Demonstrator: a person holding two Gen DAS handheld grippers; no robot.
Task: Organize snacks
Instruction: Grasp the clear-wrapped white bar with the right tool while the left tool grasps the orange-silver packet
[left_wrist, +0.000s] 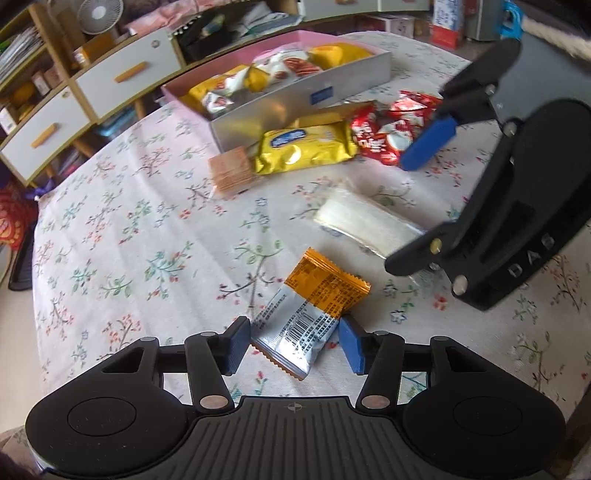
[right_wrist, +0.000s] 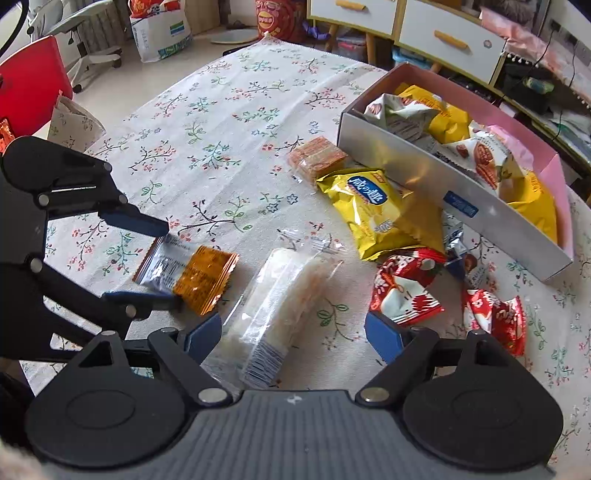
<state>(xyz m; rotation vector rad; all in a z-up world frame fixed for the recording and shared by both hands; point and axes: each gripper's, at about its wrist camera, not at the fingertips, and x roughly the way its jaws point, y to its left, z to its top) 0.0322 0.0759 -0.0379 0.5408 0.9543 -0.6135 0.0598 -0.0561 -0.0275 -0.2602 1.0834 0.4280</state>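
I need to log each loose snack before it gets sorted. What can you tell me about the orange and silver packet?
The orange and silver packet is a small, flat, crinkled foil sachet with serrated end seals, one half orange, the other silver with fine print and a barcode. It lies flat on the floral tablecloth, unopened as far as shows, apart from the other snacks. Its silver end sits between the blue pads of the left gripper, which flank it closely; whether they press it is unclear.

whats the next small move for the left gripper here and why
Probably close the left gripper the rest of the way on the orange and silver packet. The packet lies flat on the tablecloth between the blue pads; a gap shows at the left pad, the right looks at its edge. Once it is pinched, it can go to the box with the other snacks.
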